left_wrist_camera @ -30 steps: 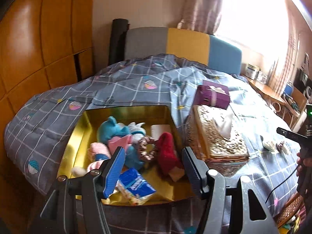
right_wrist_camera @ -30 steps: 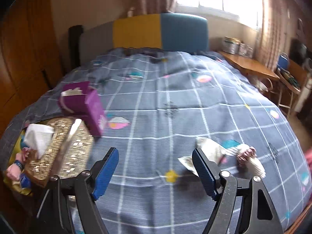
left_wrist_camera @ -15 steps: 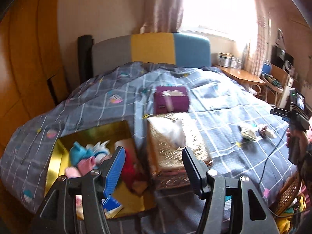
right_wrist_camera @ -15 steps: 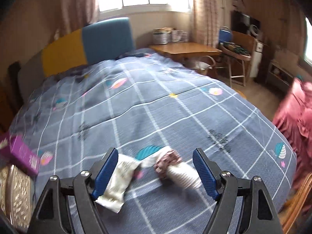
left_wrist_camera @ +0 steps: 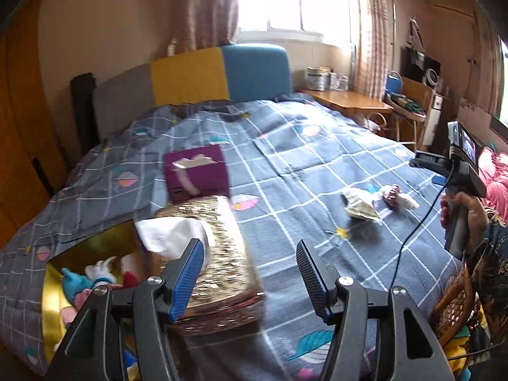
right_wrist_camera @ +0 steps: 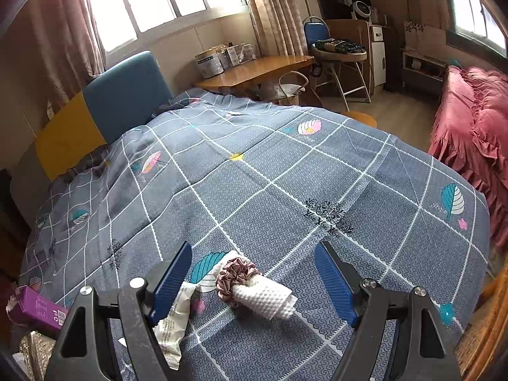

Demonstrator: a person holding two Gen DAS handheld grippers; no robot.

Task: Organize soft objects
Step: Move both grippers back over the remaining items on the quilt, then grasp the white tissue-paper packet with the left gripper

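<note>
**Right gripper now lined up on the rolled cloth**

Low in the right wrist frame, your right gripper (right_wrist_camera: pixel 254 281) has swung off the tissue boxes; its fingers, spread wide and holding nothing, now bracket the white rolled cloth (right_wrist_camera: pixel 265 297) with its pink scrunchie (right_wrist_camera: pixel 236 274) on the quilt (right_wrist_camera: pixel 285 174). Beside it lies a crinkled wrapper (right_wrist_camera: pixel 173 320). Your left gripper (left_wrist_camera: pixel 249 274), also open and empty, has panned away from the gold bin (left_wrist_camera: pixel 50 292) at lower left. The next pickup looks ready.
</note>
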